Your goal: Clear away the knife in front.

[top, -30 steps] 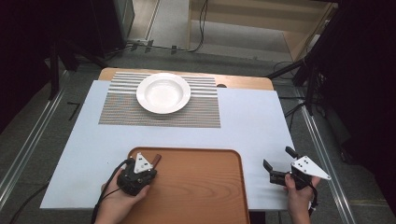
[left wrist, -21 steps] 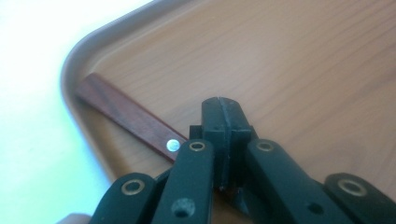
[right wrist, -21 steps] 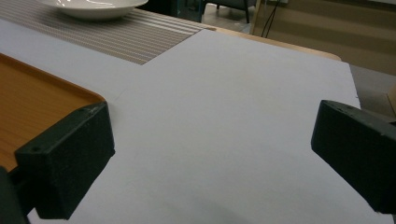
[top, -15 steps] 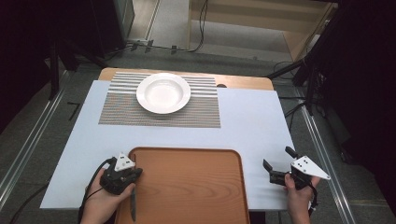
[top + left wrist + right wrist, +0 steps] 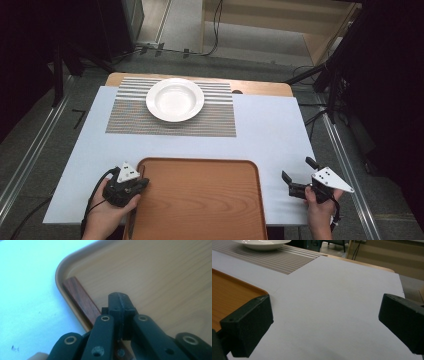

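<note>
Left gripper (image 5: 136, 186) clenched on a wooden-handled utensil (image 5: 81, 301) at the tray's (image 5: 200, 200) left rim. Right gripper (image 5: 296, 181) released, jaws spread above the table (image 5: 270, 130).

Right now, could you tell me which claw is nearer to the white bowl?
Left. The left claw sits at the tray's left edge, below the white bowl; the right claw is farther off, lower right.

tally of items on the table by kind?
Tray: 1
Plate: 1
Striped mat: 1
Wood-handled utensil, lying along the tray's left edge, far end hidden: 1
Total: 4
</note>
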Demonstrator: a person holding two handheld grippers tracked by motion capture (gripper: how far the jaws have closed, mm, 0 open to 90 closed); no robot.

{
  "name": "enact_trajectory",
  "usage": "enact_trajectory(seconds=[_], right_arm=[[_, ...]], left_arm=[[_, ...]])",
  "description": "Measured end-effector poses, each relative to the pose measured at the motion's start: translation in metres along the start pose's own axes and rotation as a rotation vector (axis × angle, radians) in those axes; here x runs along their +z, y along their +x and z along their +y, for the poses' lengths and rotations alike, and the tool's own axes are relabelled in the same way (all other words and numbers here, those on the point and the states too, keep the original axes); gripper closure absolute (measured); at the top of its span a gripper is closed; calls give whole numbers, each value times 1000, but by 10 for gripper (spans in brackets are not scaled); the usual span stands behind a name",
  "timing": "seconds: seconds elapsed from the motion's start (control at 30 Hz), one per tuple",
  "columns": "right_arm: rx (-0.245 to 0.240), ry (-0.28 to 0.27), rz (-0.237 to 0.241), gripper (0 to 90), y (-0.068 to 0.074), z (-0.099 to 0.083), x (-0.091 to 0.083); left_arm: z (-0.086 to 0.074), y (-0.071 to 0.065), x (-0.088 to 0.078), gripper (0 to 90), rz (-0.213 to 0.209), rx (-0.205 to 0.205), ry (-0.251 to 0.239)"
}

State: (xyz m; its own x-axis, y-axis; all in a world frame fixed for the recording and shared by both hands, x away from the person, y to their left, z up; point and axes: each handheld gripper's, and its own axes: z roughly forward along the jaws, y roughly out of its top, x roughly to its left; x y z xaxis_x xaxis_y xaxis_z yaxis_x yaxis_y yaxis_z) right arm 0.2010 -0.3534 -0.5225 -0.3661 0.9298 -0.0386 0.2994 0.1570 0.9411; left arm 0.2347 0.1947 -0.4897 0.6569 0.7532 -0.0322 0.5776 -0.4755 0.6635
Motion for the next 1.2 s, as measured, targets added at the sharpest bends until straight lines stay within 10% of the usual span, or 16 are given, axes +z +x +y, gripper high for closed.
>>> enact_trajectory(seconds=[0.37,0.83,1.2], right_arm=[[2,-2,2,0,0,0,0],[-2,-2,2,0,0,0,0],[9,-1,-2,0,-1,0,-1]], left_arm=[[4,4,-13,492,-52,-1,-193],[4,23,-27,72,-27,-52,-312],[-1,45,-36,0,-28,-81,-378]])
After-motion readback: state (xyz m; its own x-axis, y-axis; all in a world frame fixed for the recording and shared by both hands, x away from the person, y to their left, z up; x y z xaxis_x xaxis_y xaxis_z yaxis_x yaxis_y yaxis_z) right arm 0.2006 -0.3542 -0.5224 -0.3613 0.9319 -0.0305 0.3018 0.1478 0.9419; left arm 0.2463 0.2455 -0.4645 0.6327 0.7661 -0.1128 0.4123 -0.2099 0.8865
